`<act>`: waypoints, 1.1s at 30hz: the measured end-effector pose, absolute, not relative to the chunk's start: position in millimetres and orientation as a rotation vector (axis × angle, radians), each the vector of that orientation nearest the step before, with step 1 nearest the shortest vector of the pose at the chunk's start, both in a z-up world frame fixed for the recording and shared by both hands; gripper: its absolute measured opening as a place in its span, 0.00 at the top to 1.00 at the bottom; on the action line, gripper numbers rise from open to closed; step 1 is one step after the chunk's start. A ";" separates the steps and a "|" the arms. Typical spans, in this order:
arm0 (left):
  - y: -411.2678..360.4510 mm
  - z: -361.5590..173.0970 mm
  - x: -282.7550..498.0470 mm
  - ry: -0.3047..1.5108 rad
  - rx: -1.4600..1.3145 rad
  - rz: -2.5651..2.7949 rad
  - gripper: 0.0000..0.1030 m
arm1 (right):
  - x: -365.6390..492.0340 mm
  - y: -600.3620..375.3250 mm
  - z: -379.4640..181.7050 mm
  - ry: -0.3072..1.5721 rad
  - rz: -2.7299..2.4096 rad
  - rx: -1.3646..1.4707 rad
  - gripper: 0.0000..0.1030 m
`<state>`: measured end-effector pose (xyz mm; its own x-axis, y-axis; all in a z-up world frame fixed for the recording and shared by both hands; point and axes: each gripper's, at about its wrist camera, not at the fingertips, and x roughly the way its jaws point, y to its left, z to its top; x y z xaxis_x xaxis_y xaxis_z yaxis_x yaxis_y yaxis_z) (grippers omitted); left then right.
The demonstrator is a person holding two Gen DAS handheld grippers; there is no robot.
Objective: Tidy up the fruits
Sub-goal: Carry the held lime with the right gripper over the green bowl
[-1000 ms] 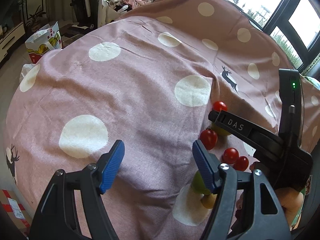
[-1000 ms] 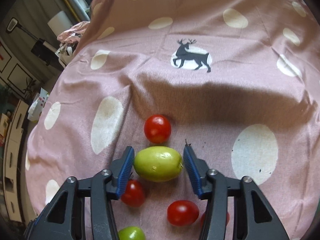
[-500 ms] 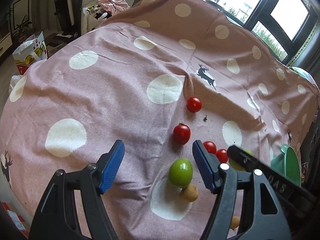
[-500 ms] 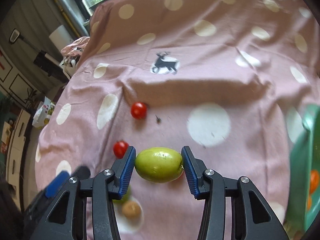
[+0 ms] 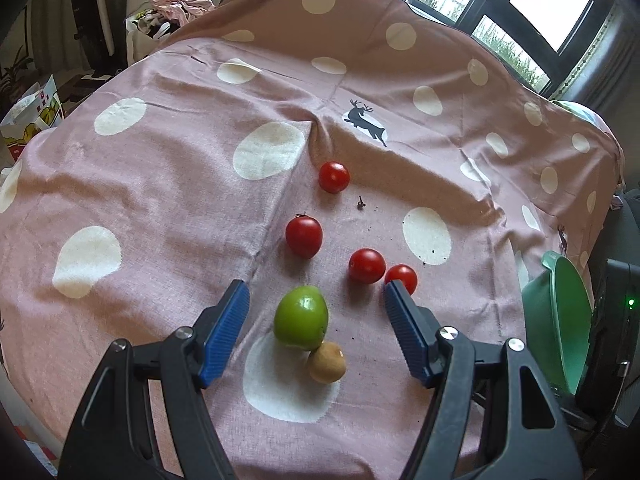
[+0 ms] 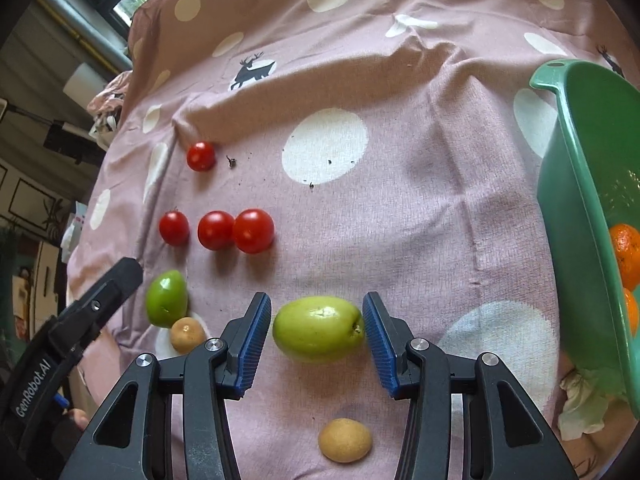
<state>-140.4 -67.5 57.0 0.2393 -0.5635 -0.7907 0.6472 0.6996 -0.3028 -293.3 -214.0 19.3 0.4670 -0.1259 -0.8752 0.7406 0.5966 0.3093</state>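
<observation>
Carried from tomato cluster toward green basin point(image 6: 568, 184): green fruit point(image 6: 318, 328) clamped in right hand-held gripper point(image 6: 316, 330), lifted off cloth point(image 6: 400, 220) for drop. Left hand-held gripper point(image 5: 316, 308) wide, empty.

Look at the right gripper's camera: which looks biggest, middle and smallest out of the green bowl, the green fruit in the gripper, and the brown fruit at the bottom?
1. Green bowl, partly cut off by the edge.
2. Green fruit held in the right gripper; lifted nearer the camera, so it may look oversized.
3. Brown fruit.
</observation>
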 end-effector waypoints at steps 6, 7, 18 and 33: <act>-74.0 57.8 -153.3 1.057 0.103 -0.901 0.36 | -313.7 -219.6 35.2 0.839 -0.620 0.795 0.53; -75.5 57.4 -156.2 1.064 0.106 -0.919 0.38 | -316.3 -221.5 36.8 0.824 -0.621 0.804 0.53; -107.6 40.6 -202.7 1.180 0.195 -1.136 0.54 | -340.1 -233.3 38.2 0.714 -0.567 0.952 0.54; -123.8 21.9 -214.5 1.220 0.245 -1.171 0.54 | -323.2 -231.6 17.8 0.791 -0.522 0.982 0.55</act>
